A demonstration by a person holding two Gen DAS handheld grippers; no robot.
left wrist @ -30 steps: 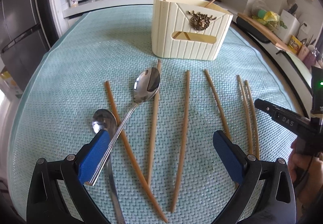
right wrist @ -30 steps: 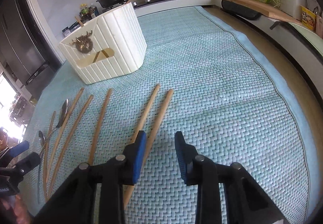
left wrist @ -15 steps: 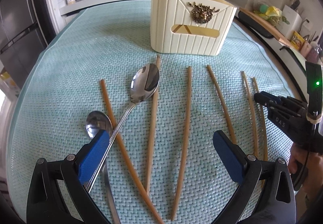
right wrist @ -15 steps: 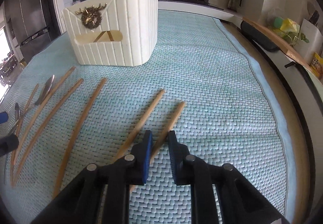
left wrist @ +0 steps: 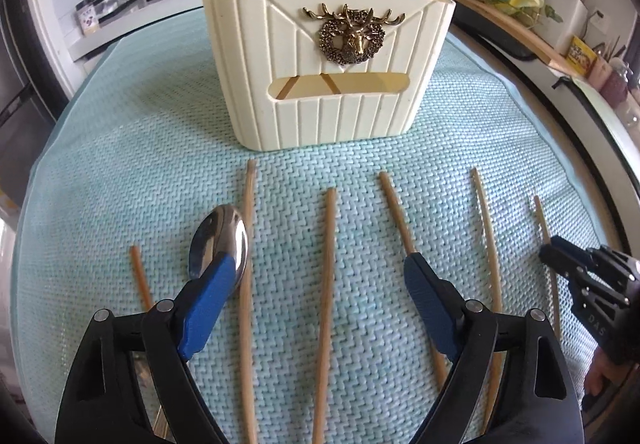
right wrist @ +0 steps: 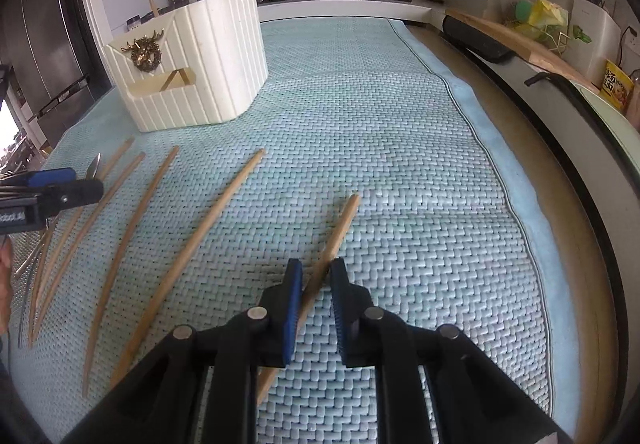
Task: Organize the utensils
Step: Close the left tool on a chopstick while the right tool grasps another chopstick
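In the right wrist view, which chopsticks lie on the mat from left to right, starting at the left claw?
Left claw → two close-lying chopsticks → third chopstick → fourth chopstick → chopstick between the right claw's pads.

Very little writing can be read here. In the left wrist view, the black body of the right gripper [left wrist: 549, 256], at the right edge, carries pale raised capitals that read "DAS"; any letters beyond them are cut off. In the right wrist view, the black body of the left gripper [right wrist: 64, 184], at the left edge, bears a white printed word ending in "ooU4" or similar; its beginning is out of frame and the letters are blurred. A yellow packet [right wrist: 618, 84] on the shelf at the far right shows dark printed characters, too small and soft to make out. Bottle labels by the stove are unreadable.
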